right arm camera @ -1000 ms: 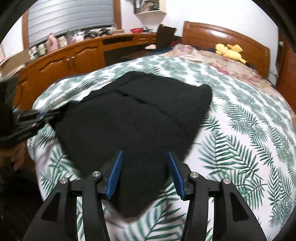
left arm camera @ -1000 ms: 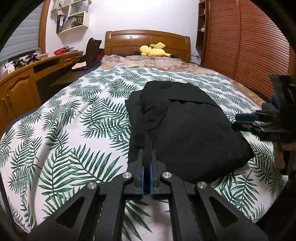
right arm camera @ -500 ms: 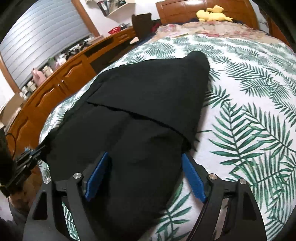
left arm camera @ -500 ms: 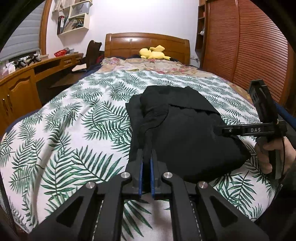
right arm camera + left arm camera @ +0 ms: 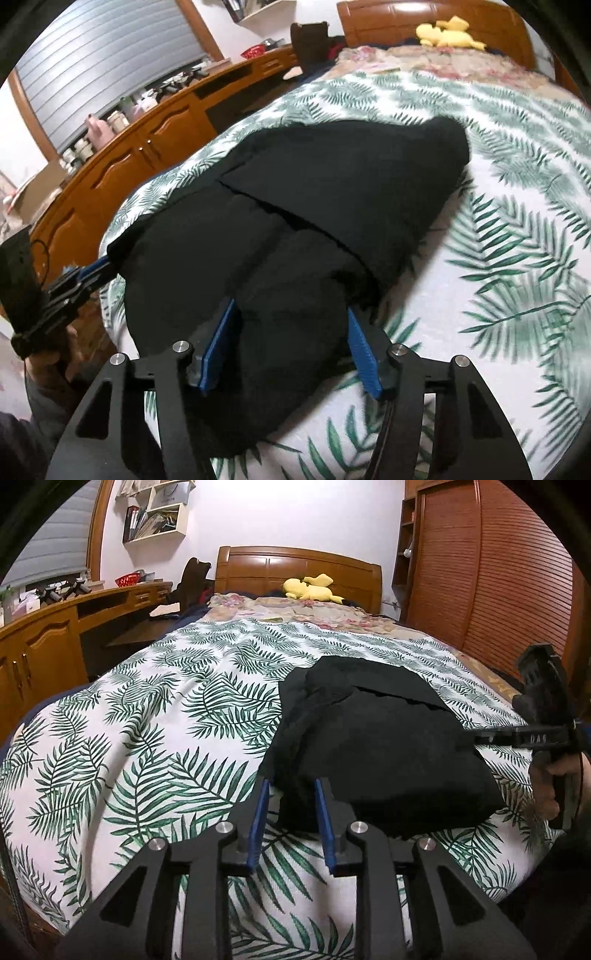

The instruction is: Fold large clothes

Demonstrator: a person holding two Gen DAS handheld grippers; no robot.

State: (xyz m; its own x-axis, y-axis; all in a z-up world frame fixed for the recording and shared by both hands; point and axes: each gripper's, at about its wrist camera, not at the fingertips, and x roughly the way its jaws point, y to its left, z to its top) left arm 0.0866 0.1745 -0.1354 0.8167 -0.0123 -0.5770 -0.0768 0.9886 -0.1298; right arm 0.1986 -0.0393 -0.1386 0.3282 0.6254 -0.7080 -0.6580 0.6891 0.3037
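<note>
**Letting go after a fold**

The bed (image 5: 155, 716) fills a wood-panelled room — on its leaf-print cover my black garment (image 5: 376, 738) lies folded. I judge it needs squaring next. Left gripper (image 5: 290, 794) has just opened, corner loose between; right gripper (image 5: 291, 317) straddles the near edge, spread, closing slightly.

Matt black cloth garment (image 5: 373, 746) on a leaf-printed woven bedspread (image 5: 155, 738); glossy varnished wooden headboard (image 5: 295, 568) at twelve o'clock.
</note>
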